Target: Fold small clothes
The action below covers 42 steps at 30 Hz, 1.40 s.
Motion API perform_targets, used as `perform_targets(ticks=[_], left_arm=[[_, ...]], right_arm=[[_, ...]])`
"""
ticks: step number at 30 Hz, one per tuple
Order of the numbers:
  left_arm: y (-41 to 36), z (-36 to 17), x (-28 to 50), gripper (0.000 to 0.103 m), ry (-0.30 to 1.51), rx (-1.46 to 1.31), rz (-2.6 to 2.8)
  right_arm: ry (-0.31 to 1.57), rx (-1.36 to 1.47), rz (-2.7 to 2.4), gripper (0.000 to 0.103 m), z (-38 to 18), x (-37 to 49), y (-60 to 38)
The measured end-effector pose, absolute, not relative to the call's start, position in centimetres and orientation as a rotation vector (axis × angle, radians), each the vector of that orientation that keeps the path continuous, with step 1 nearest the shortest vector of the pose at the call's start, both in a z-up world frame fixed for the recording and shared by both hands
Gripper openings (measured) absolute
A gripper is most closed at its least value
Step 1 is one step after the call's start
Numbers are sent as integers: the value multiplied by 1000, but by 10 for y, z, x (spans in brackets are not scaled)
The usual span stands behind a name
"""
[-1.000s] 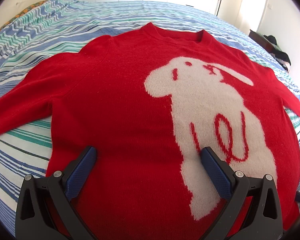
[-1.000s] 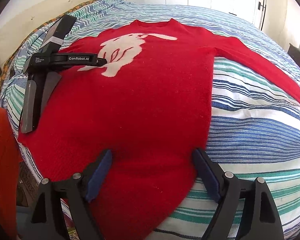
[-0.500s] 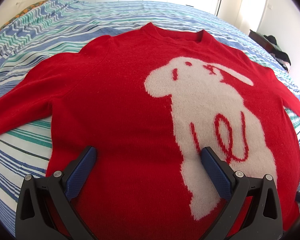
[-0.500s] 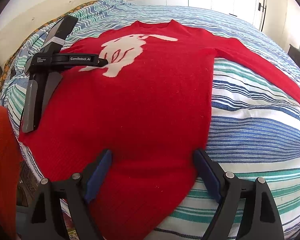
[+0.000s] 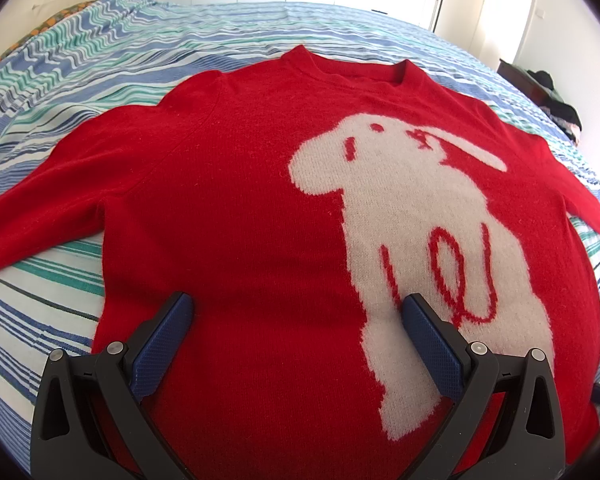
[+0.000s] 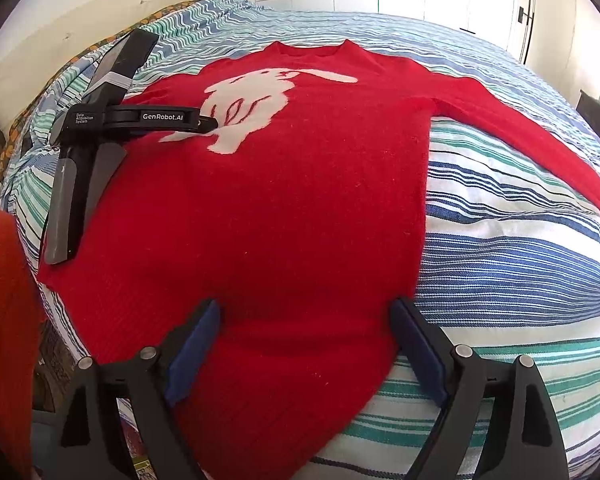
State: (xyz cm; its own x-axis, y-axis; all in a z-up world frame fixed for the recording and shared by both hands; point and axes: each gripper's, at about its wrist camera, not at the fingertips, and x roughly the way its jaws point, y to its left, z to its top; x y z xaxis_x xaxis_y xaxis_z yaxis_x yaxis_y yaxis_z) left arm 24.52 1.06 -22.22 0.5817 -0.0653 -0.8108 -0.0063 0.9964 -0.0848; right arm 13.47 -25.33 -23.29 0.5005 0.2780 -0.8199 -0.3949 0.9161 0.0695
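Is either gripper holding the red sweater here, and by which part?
No. The left gripper and right gripper are both open above the red sweater, near its hem; the right jaws are opening.

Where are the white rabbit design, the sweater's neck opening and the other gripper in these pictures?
white rabbit design [image 5: 416,216], left wrist view, on the rabbit's body.
neck opening [image 5: 346,70], left wrist view, on the collar band.
left gripper [image 6: 208,124], right wrist view, at its fingertips over the red sweater [image 6: 300,208].
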Motion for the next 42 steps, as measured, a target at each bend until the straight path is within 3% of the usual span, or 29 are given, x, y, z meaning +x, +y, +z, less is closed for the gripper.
perform_targets(ticks=[42], left_arm=[[11, -222, 245, 103, 949, -82, -35]], right_arm=[[943, -149, 403, 89, -233, 132, -252]])
